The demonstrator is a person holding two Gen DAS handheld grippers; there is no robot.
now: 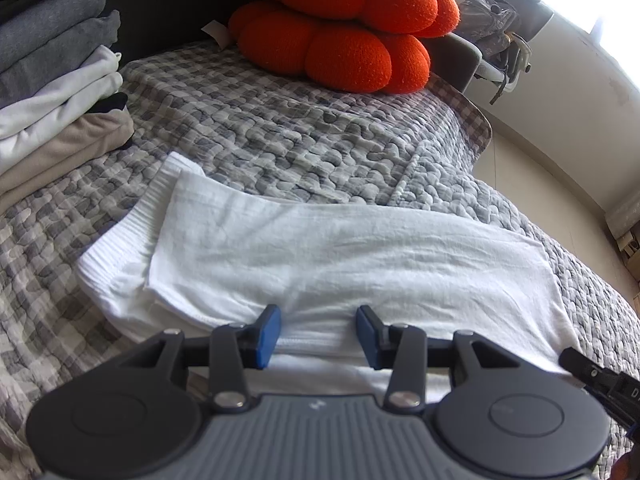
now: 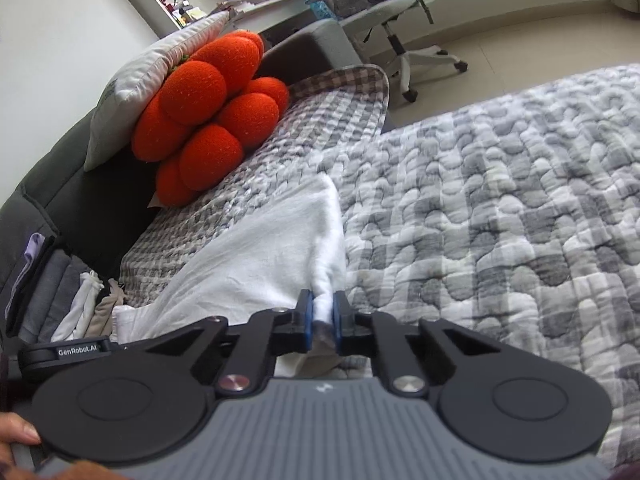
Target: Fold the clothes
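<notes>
- White garment [image 1: 352,256], already folded into a long band, lies across the grey checked quilt [image 1: 280,140] on the bed, its ribbed edge [image 1: 120,240] showing at the far left end.
- Right gripper [image 2: 322,312] is clamped on the garment's right-hand end, a thick pinch of white cloth bunched between its blue pads [image 2: 306,316].
- Left gripper [image 1: 318,334] hangs over the near edge of the band with its jaws apart; the cloth lies between and under the blue pads, and the pictures do not show them pressing it, so nothing appears held on that side.
- Step in hand, by the look of it, is the next fold: the pinched end carried over toward the ribbed end.
- Done well, that means lifting the end only enough to clear the layers, keeping the edges in line, and letting the left gripper pin or take the near edge so the band does not skew or drag on the quilt.
- Risk: the pinch takes only some layers, and the lower ones stay behind.
- No box or basket is in view; finished work sits in a stack of folded clothes [image 1: 56,80] in greys, white and beige at the far left of the bed.
- Orange plush cushion [image 1: 340,24] leans at the head end, well apart from the garment; an office chair [image 2: 404,20] stands beyond on the floor.
</notes>
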